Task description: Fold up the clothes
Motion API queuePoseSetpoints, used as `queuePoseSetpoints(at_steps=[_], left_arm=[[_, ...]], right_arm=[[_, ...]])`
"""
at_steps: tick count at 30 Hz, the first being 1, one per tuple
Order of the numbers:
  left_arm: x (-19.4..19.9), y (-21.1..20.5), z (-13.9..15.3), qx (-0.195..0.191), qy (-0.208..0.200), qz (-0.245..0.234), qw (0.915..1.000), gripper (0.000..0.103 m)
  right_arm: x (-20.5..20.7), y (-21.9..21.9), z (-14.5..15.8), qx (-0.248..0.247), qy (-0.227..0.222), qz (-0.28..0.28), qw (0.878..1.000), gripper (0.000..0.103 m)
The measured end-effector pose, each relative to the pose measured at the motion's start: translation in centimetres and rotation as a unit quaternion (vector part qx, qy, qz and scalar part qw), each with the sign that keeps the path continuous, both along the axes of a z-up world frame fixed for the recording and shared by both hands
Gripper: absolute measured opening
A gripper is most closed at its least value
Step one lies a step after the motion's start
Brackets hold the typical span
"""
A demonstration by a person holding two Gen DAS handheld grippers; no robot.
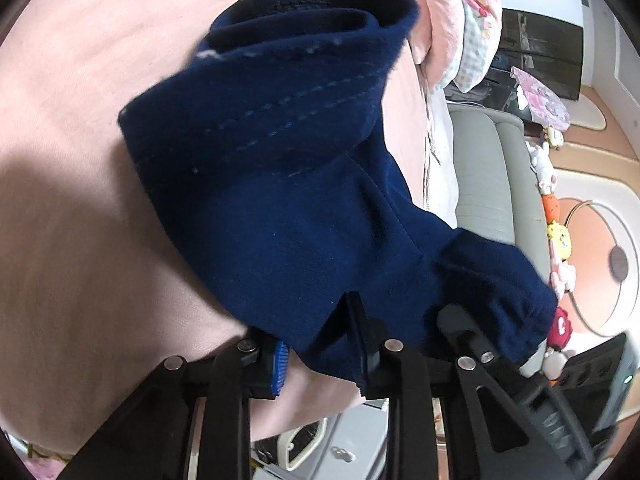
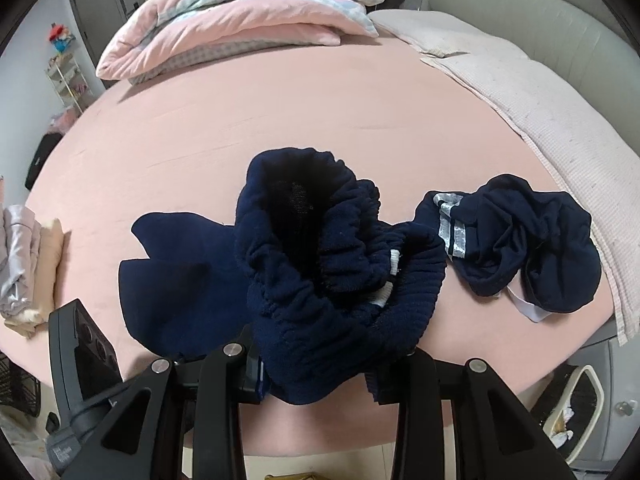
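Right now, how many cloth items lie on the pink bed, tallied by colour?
Navy: 2, the navy garment held in both grippers and the crumpled navy garment beside it.
Pink: 1, the folded pink quilt at the far end.
Whitish: 1, the pale blanket along the bed's edge.
Beige and grey: 1 small folded stack.
Total: 5

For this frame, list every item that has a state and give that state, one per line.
Left gripper: shut on navy trousers, at a fabric edge.
Right gripper: shut on the bunched elastic waistband.
Navy trousers: unfolded, bunched, waistband gaping, partly on the pink bed sheet.
Second navy garment: crumpled, lying apart, not held.
Pink quilt: folded, stacked at the bed's far end.
Pale clothes: piled at the bed's edge.
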State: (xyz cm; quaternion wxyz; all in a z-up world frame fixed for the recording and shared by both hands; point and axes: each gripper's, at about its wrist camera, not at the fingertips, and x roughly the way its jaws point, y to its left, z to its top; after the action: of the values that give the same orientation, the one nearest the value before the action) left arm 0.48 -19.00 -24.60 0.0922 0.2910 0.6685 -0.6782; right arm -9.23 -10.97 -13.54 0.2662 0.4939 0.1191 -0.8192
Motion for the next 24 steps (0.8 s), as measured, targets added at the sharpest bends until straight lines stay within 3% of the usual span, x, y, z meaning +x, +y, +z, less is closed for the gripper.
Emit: queuePoseSetpoints(at_steps=[6,16,21,23,24], left_arm=[[-0.8,0.4,1.9,-0.077,-0.025,-0.022,0.9965,0.025],[-0.8,-0.3,1.8,-0.079,-0.028,-0.033,0.996,0.024],[-0.5,-0.6,3.3,-0.088,-0.061,-0.045,0.9932,0.025],[-0.1,-1.3,4.2,-0.108,-0.075,-0.046,0.9902,0.035],[0.2,-1.9,4.6,-0.113,-0.083,-0.042,0.9892,0.047]], right_arm=[[1.0,-2.5,0.9,0.008,0.009,0.028,1.0,0.036],[1.7,-4.5,0.8,0.009,-0.011,0.044,0.999,0.036],[1.5,-4.2,1.3,0.003,-0.004,0.041,0.999,0.036],[1.3,-4.1,1.6,0.001,-0.001,0.039,0.999,0.036],[1.3,-4.1,1.7,0.0,-0.001,0.038,0.999,0.036]])
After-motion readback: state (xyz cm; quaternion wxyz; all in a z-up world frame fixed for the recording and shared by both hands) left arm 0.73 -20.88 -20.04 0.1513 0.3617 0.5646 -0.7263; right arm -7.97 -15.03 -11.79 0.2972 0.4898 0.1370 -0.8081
